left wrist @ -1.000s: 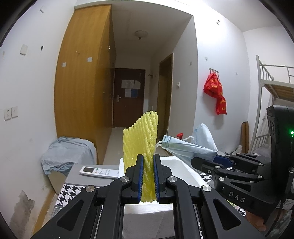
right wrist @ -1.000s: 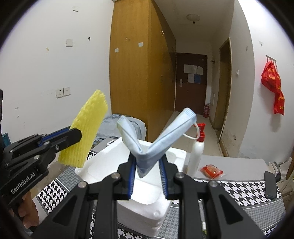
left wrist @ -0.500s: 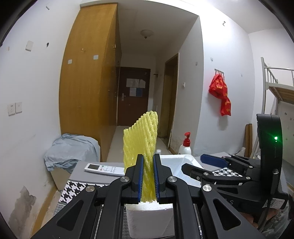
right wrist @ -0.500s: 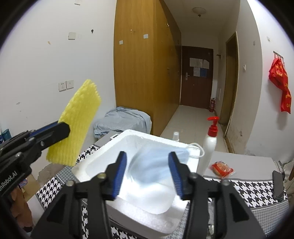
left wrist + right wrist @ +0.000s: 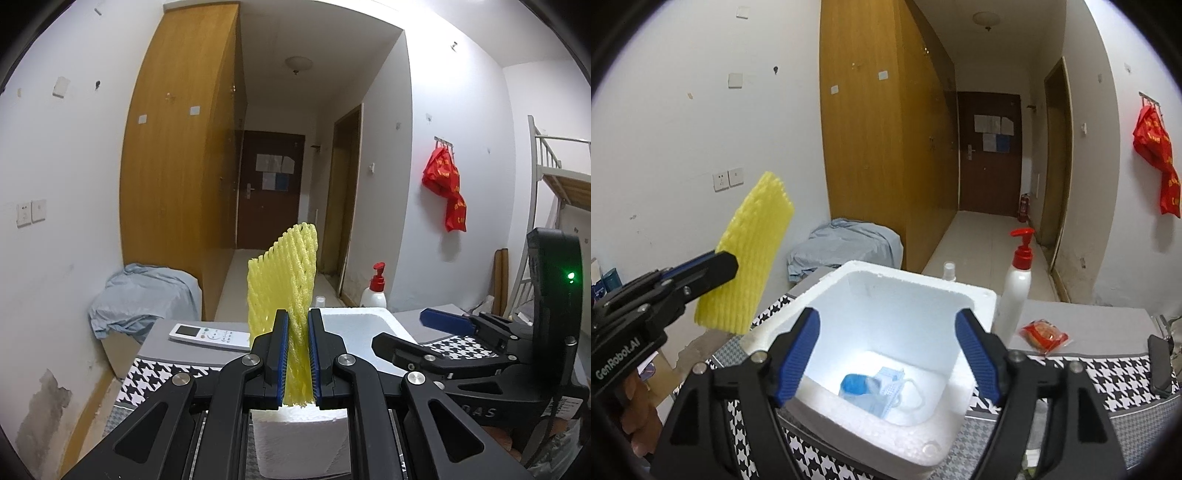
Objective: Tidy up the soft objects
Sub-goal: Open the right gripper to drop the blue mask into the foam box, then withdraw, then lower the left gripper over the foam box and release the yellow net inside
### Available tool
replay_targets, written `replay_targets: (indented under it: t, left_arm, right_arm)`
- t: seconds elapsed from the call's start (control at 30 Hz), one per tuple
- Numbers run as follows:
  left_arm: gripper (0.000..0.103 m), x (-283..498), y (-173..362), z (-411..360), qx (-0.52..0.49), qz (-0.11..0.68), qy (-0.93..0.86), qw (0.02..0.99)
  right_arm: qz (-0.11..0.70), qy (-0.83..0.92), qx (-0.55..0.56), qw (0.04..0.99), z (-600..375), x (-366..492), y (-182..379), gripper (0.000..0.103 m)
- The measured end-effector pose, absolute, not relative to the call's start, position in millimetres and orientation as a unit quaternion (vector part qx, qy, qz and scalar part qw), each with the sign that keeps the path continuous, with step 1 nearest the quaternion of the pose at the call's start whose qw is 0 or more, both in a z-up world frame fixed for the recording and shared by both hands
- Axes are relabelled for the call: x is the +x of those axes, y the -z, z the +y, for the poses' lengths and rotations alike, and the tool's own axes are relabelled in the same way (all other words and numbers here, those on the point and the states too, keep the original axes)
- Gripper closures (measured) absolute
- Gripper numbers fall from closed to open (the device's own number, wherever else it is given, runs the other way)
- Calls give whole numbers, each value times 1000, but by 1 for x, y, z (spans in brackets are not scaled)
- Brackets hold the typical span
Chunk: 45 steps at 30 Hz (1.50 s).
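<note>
Left gripper (image 5: 298,360) clamped on yellow foam net (image 5: 286,284) — fingers (image 5: 280,354) pressed onto its lower third, net standing near upright, long axis running up and away from the grip, slightly tilted. In right wrist view, same net (image 5: 753,258) seen held out to the left of the white foam box (image 5: 975,295), past its left rim, not over the opening; height above the rim hard to judge through the fisheye. Box lies to the right of the held net, so coming move judged as a sideways carry rightward, then a lowering with the long axis pointed down into the cavity.

Centre: box on the houndstooth-covered counter (image 5: 1108,384), open top, blue face mask (image 5: 875,387) lying crumpled on its floor, toward the near wall, ear loop trailing right.

Right gripper (image 5: 888,354) poised over the box opening, fingers (image 5: 799,354) spread wide, nothing between them — mask directly below and apart from them. Left side judged the only one carrying, so nearer to the next drop; right side probably needs to clear out of the opening first, else collision risk between the two tools.

Further right: pump bottle (image 5: 1015,291) just beside the box's right wall, red snack packet (image 5: 1043,334) on the counter beyond it — not soft-sort items as far as can be told.
</note>
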<state>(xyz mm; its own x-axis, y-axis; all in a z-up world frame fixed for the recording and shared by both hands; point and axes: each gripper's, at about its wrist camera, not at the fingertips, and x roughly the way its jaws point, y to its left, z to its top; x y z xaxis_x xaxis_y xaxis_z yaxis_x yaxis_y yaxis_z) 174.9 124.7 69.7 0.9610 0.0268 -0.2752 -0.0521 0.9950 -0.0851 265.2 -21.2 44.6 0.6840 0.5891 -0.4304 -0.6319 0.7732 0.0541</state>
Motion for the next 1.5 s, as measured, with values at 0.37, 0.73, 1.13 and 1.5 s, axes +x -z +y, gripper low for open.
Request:
replay_targets:
  t: [0.37, 0.73, 1.13, 1.5]
  left_arm:
    - [92, 181, -67, 123, -39, 144, -7, 989]
    - [92, 193, -64, 113, -36, 153, 11, 988]
    - [92, 209, -58, 93, -30, 171, 32, 984]
    - [60, 230, -47, 85, -32, 195, 22, 980]
  right_arm:
    - [198, -329, -36, 923, -36, 258, -47, 11]
    - [186, -315, -36, 930, -55, 254, -46, 8]
    - [174, -294, -37, 939, -83, 244, -44, 8]
    - [177, -269, -23, 946, -109, 243, -39, 8]
